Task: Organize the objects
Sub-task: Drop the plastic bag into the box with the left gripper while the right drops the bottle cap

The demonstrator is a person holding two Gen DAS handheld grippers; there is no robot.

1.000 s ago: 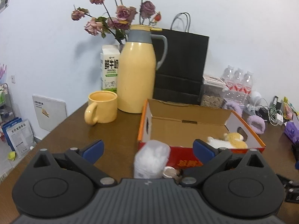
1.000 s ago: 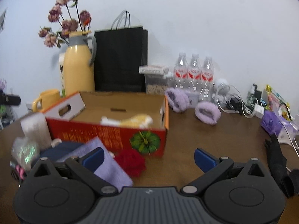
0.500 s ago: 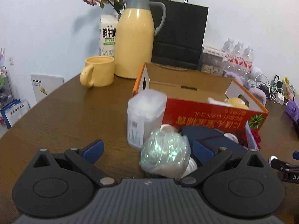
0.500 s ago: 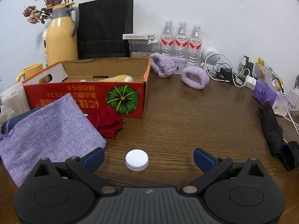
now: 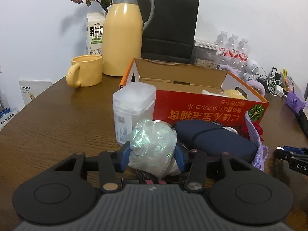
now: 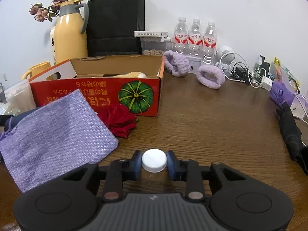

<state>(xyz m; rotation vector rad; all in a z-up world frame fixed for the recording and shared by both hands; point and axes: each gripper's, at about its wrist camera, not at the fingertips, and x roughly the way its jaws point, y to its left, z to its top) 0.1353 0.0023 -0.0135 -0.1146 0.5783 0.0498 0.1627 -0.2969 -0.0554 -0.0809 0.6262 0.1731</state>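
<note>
In the left wrist view my left gripper [image 5: 152, 156] has its jaws closing, and the blue pads touch both sides of a crumpled iridescent plastic bundle [image 5: 152, 142] on the table. A navy pouch [image 5: 211, 140] and a clear lidded tub [image 5: 132, 104] lie just behind it, in front of the red cardboard box [image 5: 202, 113]. In the right wrist view my right gripper [image 6: 154, 163] is closing too, its pads against a small white cap [image 6: 154, 158]. A lilac cloth pouch [image 6: 53, 132] and a red rose [image 6: 119, 117] lie to its left, by the box [image 6: 92, 90].
At the back stand a yellow jug [image 5: 125, 36], a yellow mug [image 5: 86, 73], a milk carton [image 5: 95, 34], a black paper bag [image 6: 115, 23] and three water bottles [image 6: 195, 36]. Two lilac headbands [image 6: 210, 76], cables [image 6: 250, 75] and a black folded item [image 6: 292, 132] lie to the right.
Both grippers sank toward the table and their jaws went from wide open to nearly closed, the left around the iridescent bundle, the right around the white cap.
</note>
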